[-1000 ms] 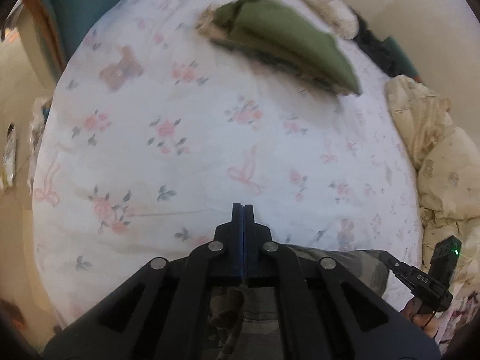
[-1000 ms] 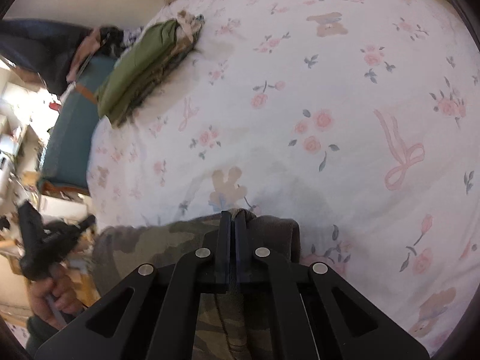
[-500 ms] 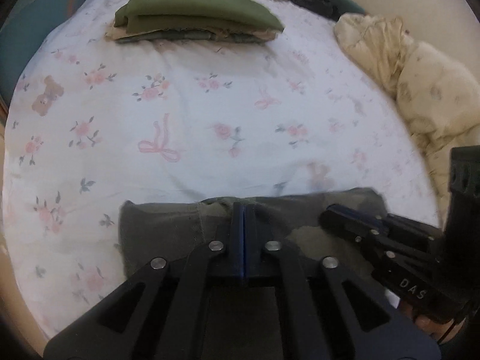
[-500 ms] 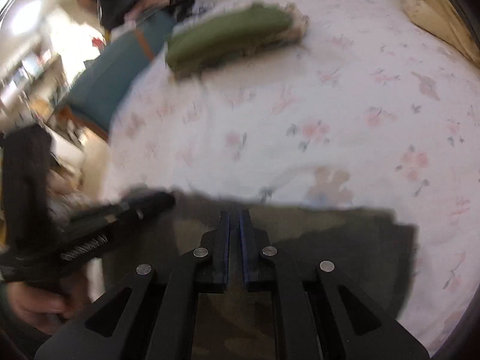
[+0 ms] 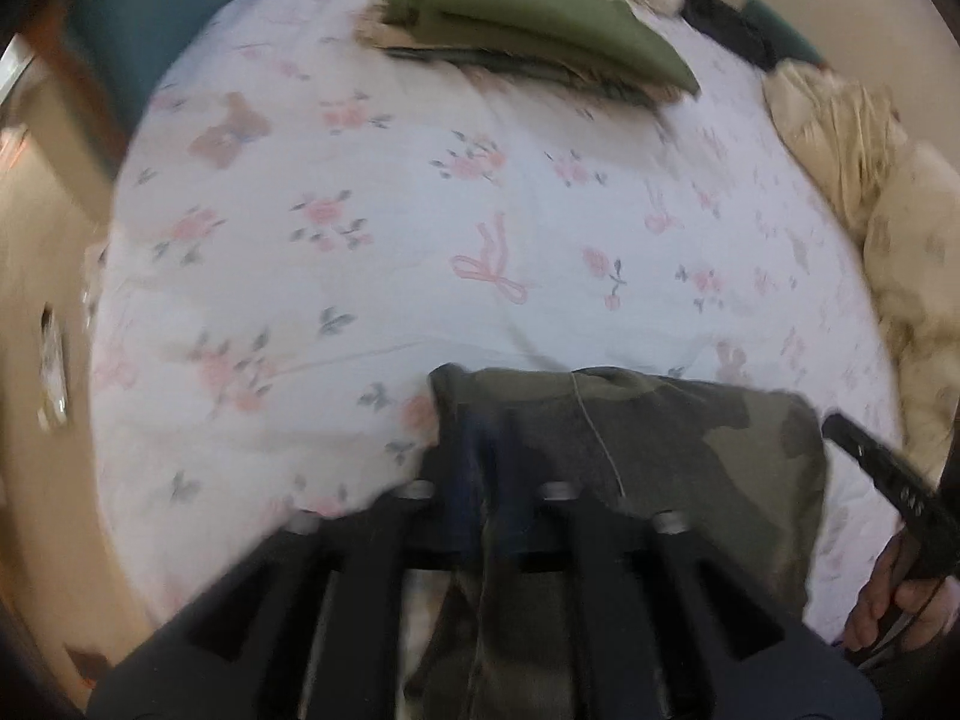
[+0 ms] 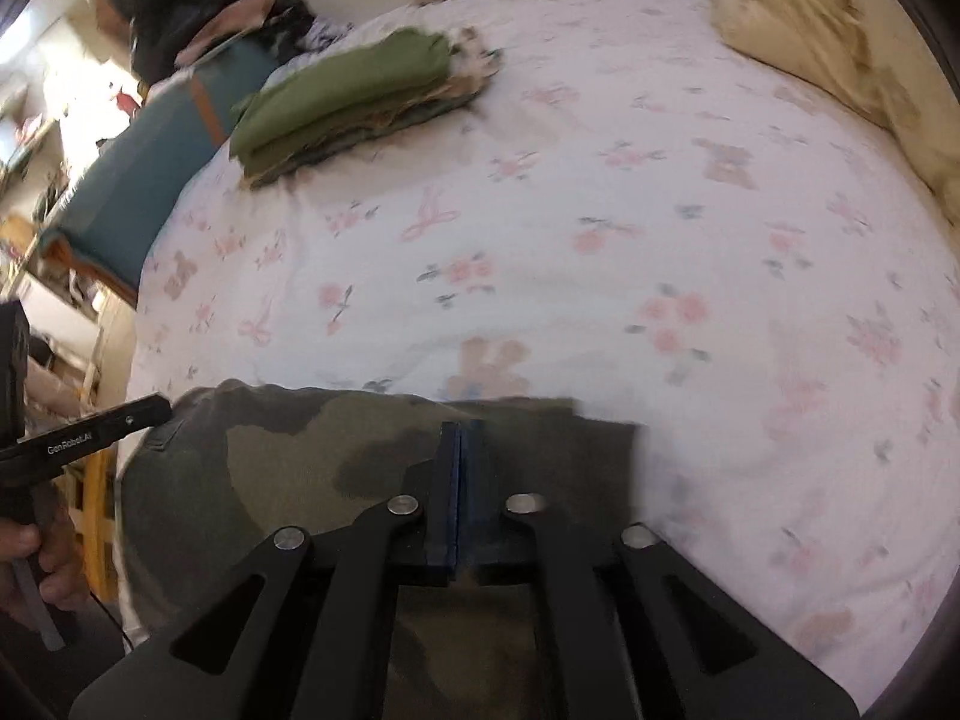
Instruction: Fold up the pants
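The camouflage pants lie folded at the near edge of the floral bed sheet; they also show in the right wrist view. My left gripper is shut on the pants' left part, with cloth hanging between the fingers. My right gripper is shut on the pants' right part, near their far edge. The right gripper also shows at the right edge of the left wrist view, and the left gripper at the left edge of the right wrist view.
A stack of folded clothes with a green piece on top lies at the far side of the bed. A cream duvet is bunched along the right. A teal headboard or cushion borders the left.
Both grippers stay shut on the pants. The pants now lie lower and flatter on the sheet, and the left gripper has shifted toward their left corner. The views have swung.
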